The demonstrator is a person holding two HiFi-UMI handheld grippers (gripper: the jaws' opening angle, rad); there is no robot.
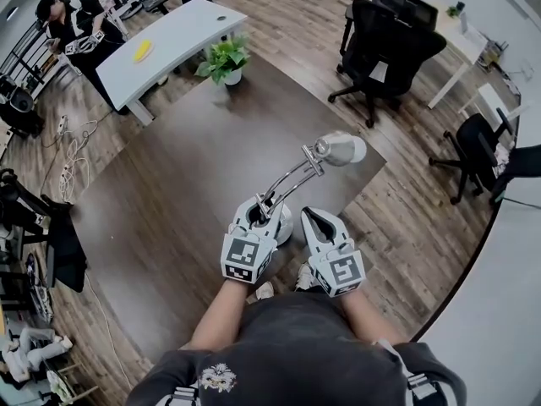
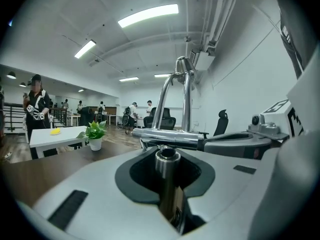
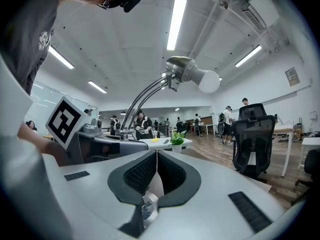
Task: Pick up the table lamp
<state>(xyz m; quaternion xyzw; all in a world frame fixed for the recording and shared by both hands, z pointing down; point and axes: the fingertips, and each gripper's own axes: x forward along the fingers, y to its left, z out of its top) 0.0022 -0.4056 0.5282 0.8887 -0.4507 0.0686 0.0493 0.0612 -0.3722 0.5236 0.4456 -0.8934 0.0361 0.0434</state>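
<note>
Head view, dark table (image 1: 169,193), wood flr (image 1: 406,227), lamp (image 1: 338,150) in L tool (image 1: 260,208)

A dark brown table (image 1: 186,176) stood on a wood-plank floor (image 1: 279,24), with a white desk (image 1: 173,41) just beyond its far corner. A potted plant (image 1: 224,57) sat at that corner. Black office chairs (image 1: 385,45) stood to the right, near more white desks. Cables (image 1: 72,155) trailed across the floor at the left. Overhead, long strip lights (image 2: 148,15) lit a white ceiling and white walls (image 2: 240,84).

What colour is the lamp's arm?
The lamp arm is shiny chrome silver, clearest in the left gripper view.
</note>
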